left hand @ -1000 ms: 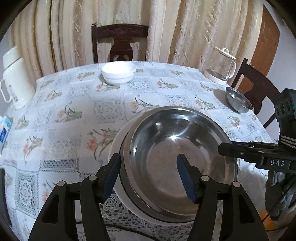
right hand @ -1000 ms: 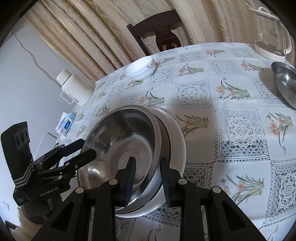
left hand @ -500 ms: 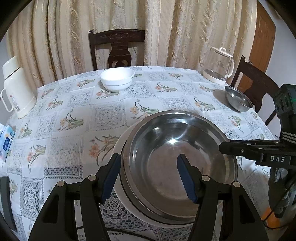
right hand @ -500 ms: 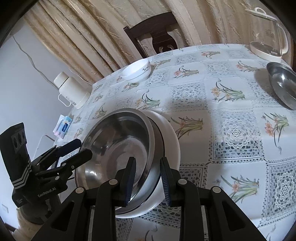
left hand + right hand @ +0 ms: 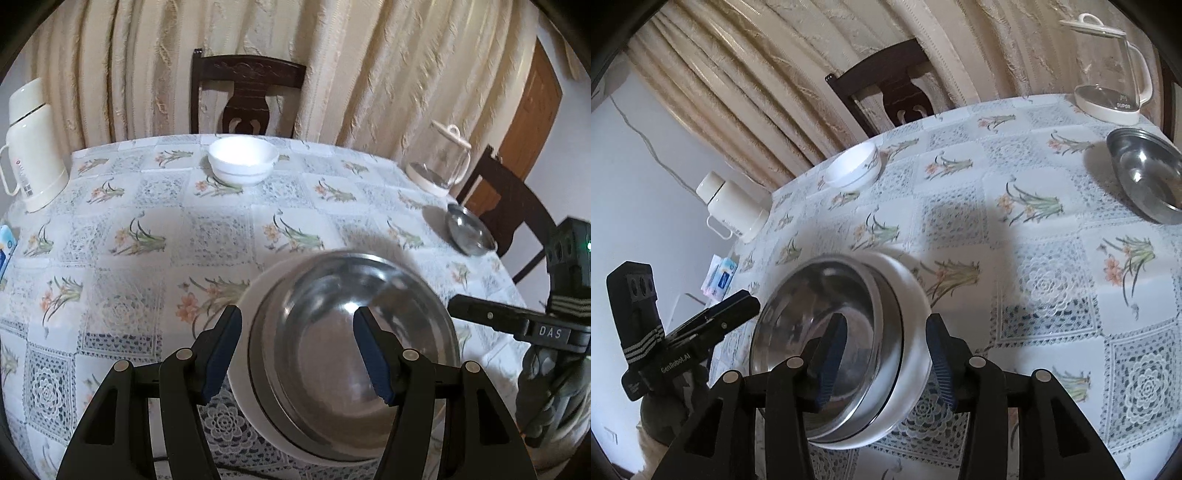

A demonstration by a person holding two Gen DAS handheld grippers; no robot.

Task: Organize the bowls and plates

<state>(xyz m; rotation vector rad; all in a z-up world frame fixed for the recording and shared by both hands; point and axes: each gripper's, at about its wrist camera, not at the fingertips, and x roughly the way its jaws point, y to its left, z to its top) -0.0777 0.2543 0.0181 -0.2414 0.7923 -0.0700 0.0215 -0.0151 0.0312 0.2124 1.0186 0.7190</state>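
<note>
Steel bowl (image 5: 351,354) sits nested in white bowl (image 5: 916,314); left gripper (image 5: 297,354) and right gripper (image 5: 886,360) both gape wide, straddling the rims

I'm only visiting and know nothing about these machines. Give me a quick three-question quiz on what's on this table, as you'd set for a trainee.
1. True or false: the big steel bowl sits nested inside a white bowl.
2. Which item stands closest to the small steel bowl? A) the cream flask B) the glass kettle C) the small white bowl
3. Fill in the gap: the left claw and the right claw are both ____ (open or shut).

Key: 1 true; 2 B; 3 open.
</note>
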